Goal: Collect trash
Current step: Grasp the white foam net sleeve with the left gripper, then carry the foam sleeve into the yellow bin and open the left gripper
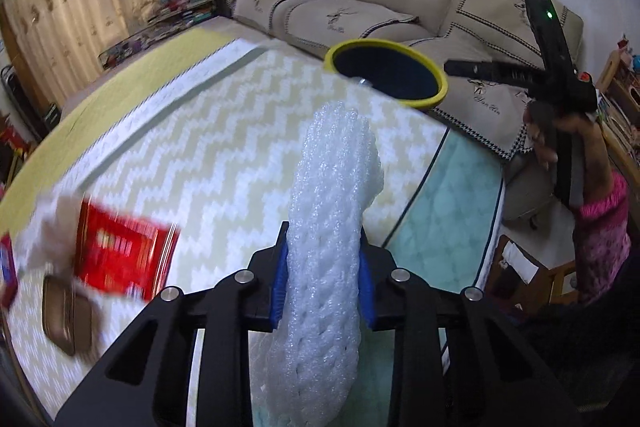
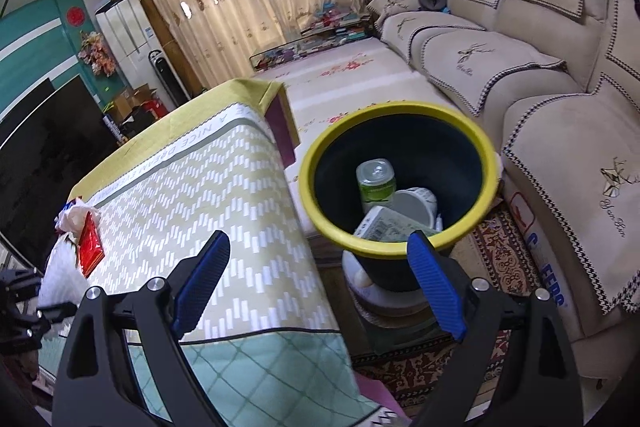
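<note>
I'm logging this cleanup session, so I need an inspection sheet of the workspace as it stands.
Surface: table under a zigzag-patterned cloth.
Job's things: white foam net clamped in the left gripper; yellow-rimmed bin beside the table, holding a bottle, a cup and a carton.
Clutter: red packet, crumpled bag, brown tray on the table.
Grippers: left shut on the foam net; right gripper open, empty, facing the bin.
Cables: nothing seen.
Surroundings: sofa, curtains, plush toys, television.
</note>
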Action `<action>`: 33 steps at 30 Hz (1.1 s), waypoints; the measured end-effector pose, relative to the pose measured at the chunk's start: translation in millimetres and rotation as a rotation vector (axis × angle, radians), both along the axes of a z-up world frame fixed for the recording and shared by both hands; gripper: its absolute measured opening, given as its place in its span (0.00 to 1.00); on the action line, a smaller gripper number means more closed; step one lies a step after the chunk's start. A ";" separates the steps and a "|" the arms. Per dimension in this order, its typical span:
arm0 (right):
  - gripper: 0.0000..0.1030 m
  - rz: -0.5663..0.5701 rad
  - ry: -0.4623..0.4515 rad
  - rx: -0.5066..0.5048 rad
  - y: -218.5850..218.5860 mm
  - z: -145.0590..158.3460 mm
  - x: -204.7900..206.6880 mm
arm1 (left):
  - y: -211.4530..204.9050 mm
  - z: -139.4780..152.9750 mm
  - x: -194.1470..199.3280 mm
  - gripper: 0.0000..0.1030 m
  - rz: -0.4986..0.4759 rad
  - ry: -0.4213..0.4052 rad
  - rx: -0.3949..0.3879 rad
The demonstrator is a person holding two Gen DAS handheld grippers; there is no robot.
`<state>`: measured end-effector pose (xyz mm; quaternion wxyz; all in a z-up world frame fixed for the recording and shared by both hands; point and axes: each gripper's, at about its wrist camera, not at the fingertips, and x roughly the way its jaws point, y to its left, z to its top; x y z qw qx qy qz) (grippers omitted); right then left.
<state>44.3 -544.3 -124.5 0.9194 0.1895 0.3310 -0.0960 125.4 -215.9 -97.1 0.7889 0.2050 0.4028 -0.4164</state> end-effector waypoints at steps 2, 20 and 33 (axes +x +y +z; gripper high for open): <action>0.83 -0.021 -0.003 -0.009 -7.7 1.9 -7.2 | -26.3 7.4 7.4 0.28 -0.030 0.003 -0.004; 0.84 -0.269 0.005 0.021 -106.7 -15.3 -77.8 | -313.8 -5.6 80.3 0.46 -0.236 0.080 0.060; 0.84 -0.284 0.024 0.079 -125.1 -38.7 -84.5 | -371.4 -32.0 116.7 0.81 -0.156 0.075 0.042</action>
